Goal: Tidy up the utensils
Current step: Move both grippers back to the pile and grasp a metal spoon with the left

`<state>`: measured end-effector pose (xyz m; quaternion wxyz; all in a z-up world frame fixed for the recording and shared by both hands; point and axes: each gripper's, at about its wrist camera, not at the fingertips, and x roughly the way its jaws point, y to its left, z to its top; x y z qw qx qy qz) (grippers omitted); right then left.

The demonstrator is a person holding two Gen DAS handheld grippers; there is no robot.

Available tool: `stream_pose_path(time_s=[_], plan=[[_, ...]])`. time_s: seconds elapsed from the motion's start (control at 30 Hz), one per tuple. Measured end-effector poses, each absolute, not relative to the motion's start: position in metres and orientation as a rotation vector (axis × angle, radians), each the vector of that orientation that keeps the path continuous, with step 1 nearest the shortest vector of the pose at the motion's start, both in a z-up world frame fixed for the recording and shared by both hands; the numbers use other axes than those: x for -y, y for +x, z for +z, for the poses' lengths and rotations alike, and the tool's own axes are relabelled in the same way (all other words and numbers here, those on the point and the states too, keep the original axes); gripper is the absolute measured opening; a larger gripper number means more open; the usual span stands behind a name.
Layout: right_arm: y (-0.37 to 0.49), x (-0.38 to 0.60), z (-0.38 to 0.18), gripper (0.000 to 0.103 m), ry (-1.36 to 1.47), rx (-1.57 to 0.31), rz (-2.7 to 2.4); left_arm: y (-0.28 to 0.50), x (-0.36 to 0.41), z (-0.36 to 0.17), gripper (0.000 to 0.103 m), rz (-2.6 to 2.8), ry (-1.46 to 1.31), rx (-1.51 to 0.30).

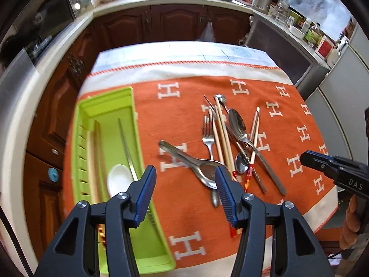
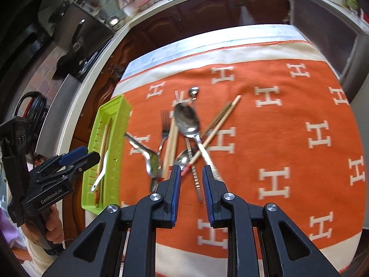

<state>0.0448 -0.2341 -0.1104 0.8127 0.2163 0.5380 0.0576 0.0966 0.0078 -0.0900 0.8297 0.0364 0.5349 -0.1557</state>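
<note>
- Jaws of the left gripper [image 1: 185, 177] stand about half apart with nothing between them, hanging over the gap between the green tray [image 1: 105, 106] and the utensil pile [image 1: 230, 143].
- Jaws of the right gripper [image 2: 191, 180] are narrow, a slim gap showing, and grip nothing; they hover above the near end of the pile.
- Organizing is partly done, I judge: the tray on the orange cloth [image 1: 311, 120] over the bench holds a white spoon [image 1: 118, 176], a wooden pair and one thin metal stick.
- Risk: the pile is crossed and overlapping, so pinching one handle could drag or flip its neighbours, perhaps off the cloth.
- Risk: the right jaws look too narrow to straddle a handle unless widened first.
- Risk: the chopsticks [image 1: 221, 133] lie tight together; a grip may catch only one.
- Count outside the tray: one fork [image 1: 207, 136], about four metal spoons including the broad ladle-shaped spoon [image 1: 196, 161], and several chopsticks, roughly five; overlaps make that uncertain.
</note>
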Motion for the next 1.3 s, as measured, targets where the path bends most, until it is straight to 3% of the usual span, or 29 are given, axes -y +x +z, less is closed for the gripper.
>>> stream_pose_path(time_s=[0.4,0.83,1.3], plan=[[0.061,0.237,-0.147,0.019,0.47,-1.185,0.131,0.13,-0.016,-0.156,0.051,-0.266,-0.138,-1.259],[0.094,0.21,-0.206,0.019,0.327,-1.259,0.179,0.137,-0.014,-0.168,0.052,-0.203,-0.152,-1.207],[0.098,0.199,-0.212,0.018,0.236,-1.246,0.258,0.153,0.016,-0.181,0.052,-0.127,-0.032,-1.254]])
